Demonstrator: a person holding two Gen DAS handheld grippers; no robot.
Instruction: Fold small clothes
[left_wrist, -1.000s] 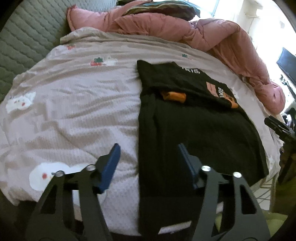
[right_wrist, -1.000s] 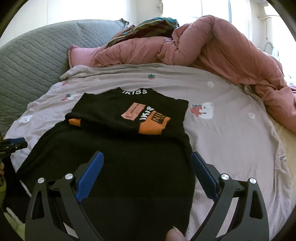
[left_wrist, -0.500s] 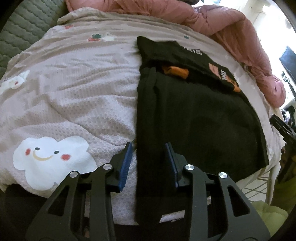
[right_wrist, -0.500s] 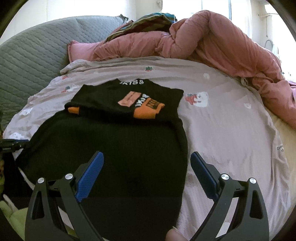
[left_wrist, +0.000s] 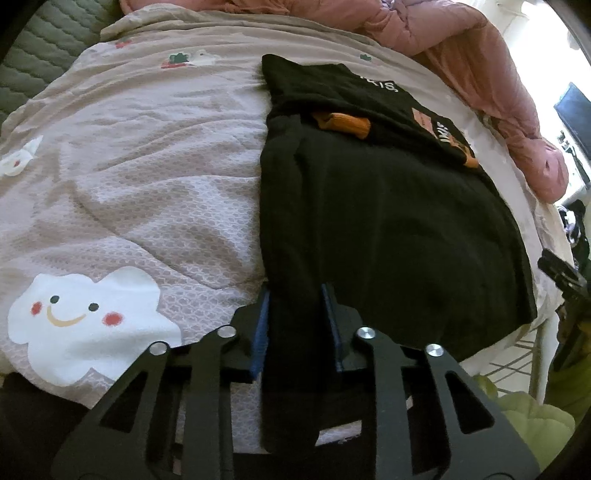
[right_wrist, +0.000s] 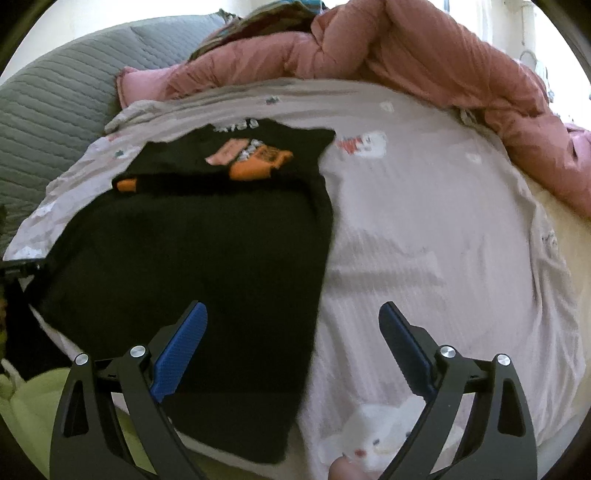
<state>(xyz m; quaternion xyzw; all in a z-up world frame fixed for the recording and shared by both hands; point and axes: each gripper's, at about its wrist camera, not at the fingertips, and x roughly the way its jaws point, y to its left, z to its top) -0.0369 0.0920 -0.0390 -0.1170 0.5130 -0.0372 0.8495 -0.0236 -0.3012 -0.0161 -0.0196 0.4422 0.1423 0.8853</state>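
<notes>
Garment (left_wrist: 388, 221): black, with orange cuffs and a printed patch near its far end, where it is folded over. It lies flat on the bed (left_wrist: 147, 166), along the near edge, its near hem hanging over that edge. In the right wrist view I see the same garment (right_wrist: 207, 266) toward the bed's left side, the picture slightly blurred.

Left gripper (left_wrist: 297, 325): my tongs here are clamped on the garment's left folded edge at the bed's near edge; black cloth fills the narrow gap between the blue pads (left_wrist: 260, 332).

Right gripper (right_wrist: 291, 347): my tongs here stand wide apart, holding nothing. The left pad (right_wrist: 181, 350) hangs over the garment's near right part, the right one over bare bedcover. The garment's right edge runs between them. Whether either pad touches the cloth I cannot tell.

Bedcover: pale mauve, textured, printed with small figures; a white smiling cloud (left_wrist: 85, 321) sits near the bed's near left corner.

Quilt (right_wrist: 424, 62): pink, heaped along the bed's far edge and right side.

Headboard (right_wrist: 48, 118): grey, quilted, at the far left.
</notes>
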